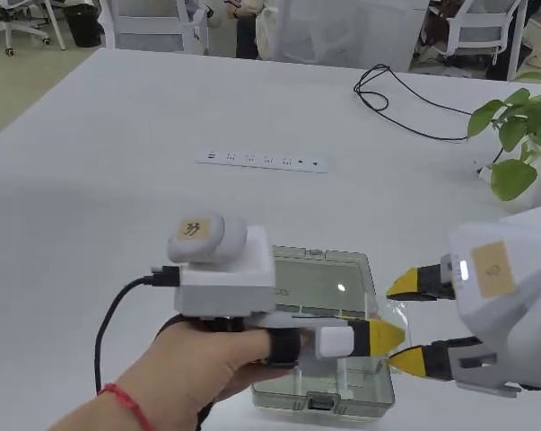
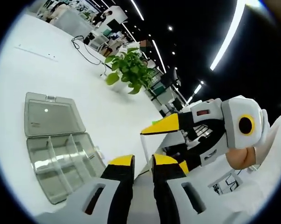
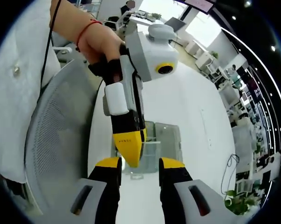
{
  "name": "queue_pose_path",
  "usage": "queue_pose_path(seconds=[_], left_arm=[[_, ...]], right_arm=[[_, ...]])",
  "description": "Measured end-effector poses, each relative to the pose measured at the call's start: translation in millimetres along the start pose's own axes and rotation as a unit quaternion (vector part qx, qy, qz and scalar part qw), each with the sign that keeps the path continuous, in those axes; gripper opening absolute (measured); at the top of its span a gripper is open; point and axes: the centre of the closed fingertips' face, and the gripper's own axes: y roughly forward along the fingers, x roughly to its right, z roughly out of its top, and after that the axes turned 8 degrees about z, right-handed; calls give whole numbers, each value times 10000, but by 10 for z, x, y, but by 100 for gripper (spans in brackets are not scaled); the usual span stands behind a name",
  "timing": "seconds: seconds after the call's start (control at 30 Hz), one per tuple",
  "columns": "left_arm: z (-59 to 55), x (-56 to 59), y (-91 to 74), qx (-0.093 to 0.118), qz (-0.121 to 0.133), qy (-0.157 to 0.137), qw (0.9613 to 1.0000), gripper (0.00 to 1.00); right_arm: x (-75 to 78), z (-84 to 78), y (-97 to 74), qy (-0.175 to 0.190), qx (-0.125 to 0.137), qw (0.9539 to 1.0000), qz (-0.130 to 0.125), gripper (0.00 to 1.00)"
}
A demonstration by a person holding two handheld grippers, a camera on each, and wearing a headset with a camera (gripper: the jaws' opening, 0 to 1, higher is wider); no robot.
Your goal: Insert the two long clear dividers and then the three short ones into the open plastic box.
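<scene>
The left tool (image 1: 385,336) is pointing right over the near right corner of the box (image 1: 360,395), its jaws drawn almost together. In the left gripper view they are pinching what looks like a thin clear divider (image 2: 147,147). A hand (image 1: 198,359) with a red string (image 1: 126,406) at the wrist is gripping this tool. The right tool (image 1: 412,321) is facing it from the right with its jaws spread wide and holding nothing. They are standing either side of the left tool's yellow tip, not touching it.

The box is lying open on the white desk (image 1: 117,180) with its lid folded back on the far side, and clear strips are already splitting the tray into compartments. Farther off, a white power strip (image 1: 261,160) is lying flat. A black cable (image 1: 387,94) is looping at the far right, near a leafy plant (image 1: 517,135). Office chairs (image 1: 153,22) are standing beyond the desk's far edge.
</scene>
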Motion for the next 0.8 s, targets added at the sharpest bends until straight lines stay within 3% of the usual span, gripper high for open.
queue_pose_path(seconds=[0.33,0.7,0.8], left_arm=[[-19,26,20,-22,-31,-4,10000,0],[4,14,29,37,31,-186,9998,0],[23,-2,17,88,55,-117,9999,0]], right_arm=[[-3,-26,15,-12,-81,10000,8,33],[20,-34,27,-176,-142,9997,-47,33],[47,-30,22,-189,-129,9997,-83,34]])
